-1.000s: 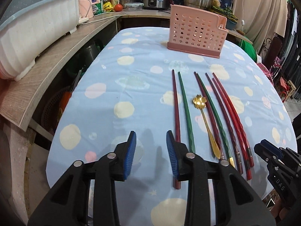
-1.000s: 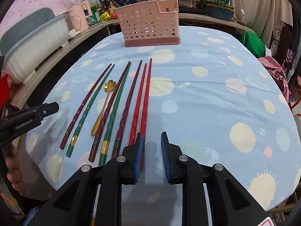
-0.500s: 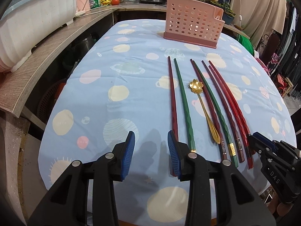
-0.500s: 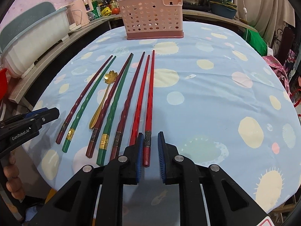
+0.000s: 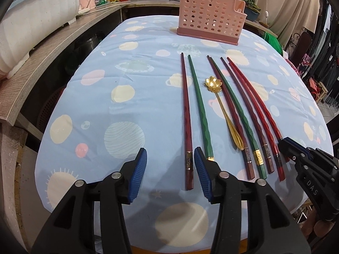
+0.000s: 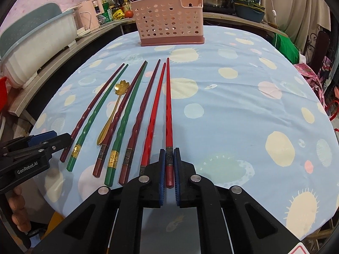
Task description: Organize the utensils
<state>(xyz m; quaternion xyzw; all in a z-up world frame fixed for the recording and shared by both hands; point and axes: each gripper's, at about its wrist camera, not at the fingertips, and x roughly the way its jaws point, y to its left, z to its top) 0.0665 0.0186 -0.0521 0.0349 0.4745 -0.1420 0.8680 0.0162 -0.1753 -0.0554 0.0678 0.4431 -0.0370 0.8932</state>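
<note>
1. Blue-padded black right gripper point(image 6: 169, 167) sat at the table's near edge, its pads nearly closed around the butt of the outermost bright red chopstick point(image 6: 168, 114); whether they actually pinched it could not be told.
2. Blue-padded black left gripper point(image 5: 170, 169) hung wide open over the near edge, the dark maroon chopstick point(image 5: 186, 122) lying between its fingers, untouched.
3. Beside that lay a dark green chopstick point(image 5: 200, 110), a gold flower-bowled metal spoon point(image 5: 224, 110) and more maroon, green and red chopsticks, side by side on the blue spotted tablecloth point(image 5: 137, 89).
4. Near the far edge stood a pink perforated plastic utensil holder point(image 6: 169, 21), upright.
</note>
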